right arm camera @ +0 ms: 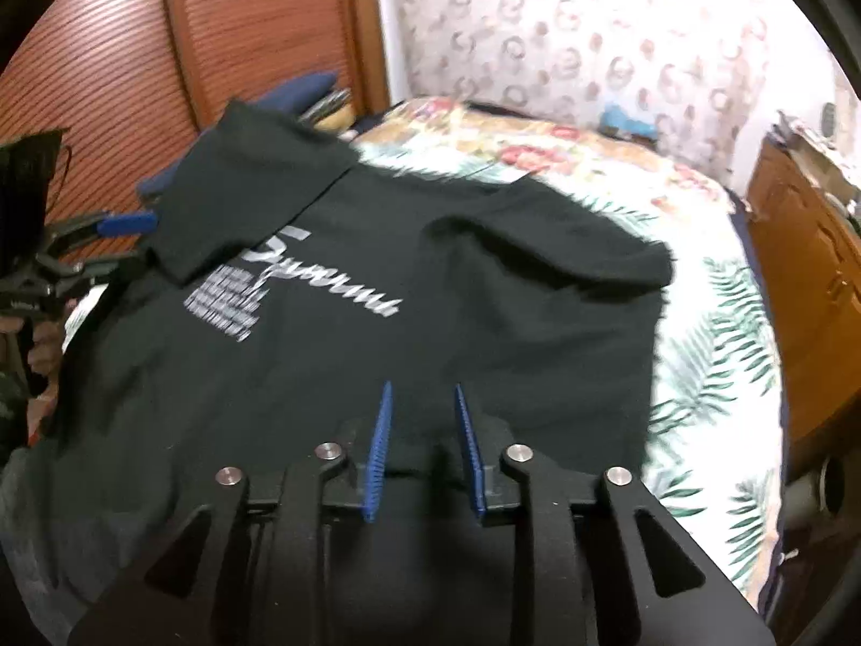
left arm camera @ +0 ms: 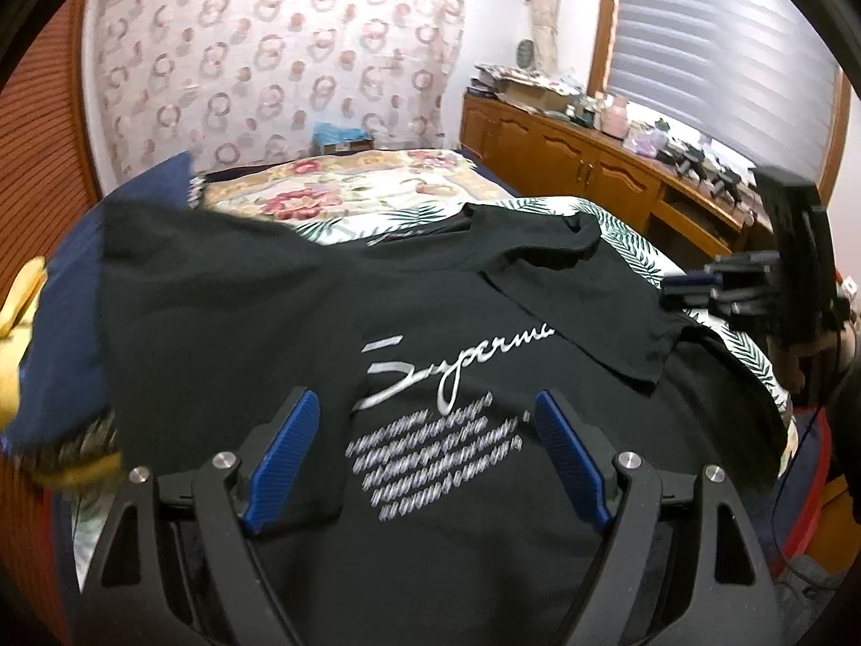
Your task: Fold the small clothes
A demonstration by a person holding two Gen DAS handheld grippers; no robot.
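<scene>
A black T-shirt (left arm camera: 457, 290) with silver script print lies spread on the bed, and one sleeve (left arm camera: 581, 312) is folded in over its chest. My left gripper (left arm camera: 425, 398) hovers open over the printed text, its blue pads wide apart with nothing held. In the right wrist view the T-shirt (right arm camera: 376, 350) fills the middle. My right gripper (right arm camera: 422, 390) sits over the near hem, and its pads stand a narrow gap apart, not pressing cloth. The right gripper (left arm camera: 678, 290) also shows at the shirt's right edge. The left gripper (right arm camera: 134, 245) shows at the far left.
The bed carries a leaf-print sheet (right arm camera: 710, 334) and a floral blanket (left arm camera: 333, 183). Navy and yellow clothes (left arm camera: 59, 290) are piled at the left. A wooden cabinet (left arm camera: 570, 161) with clutter runs along the right. A slatted wooden door (right arm camera: 107, 54) stands behind.
</scene>
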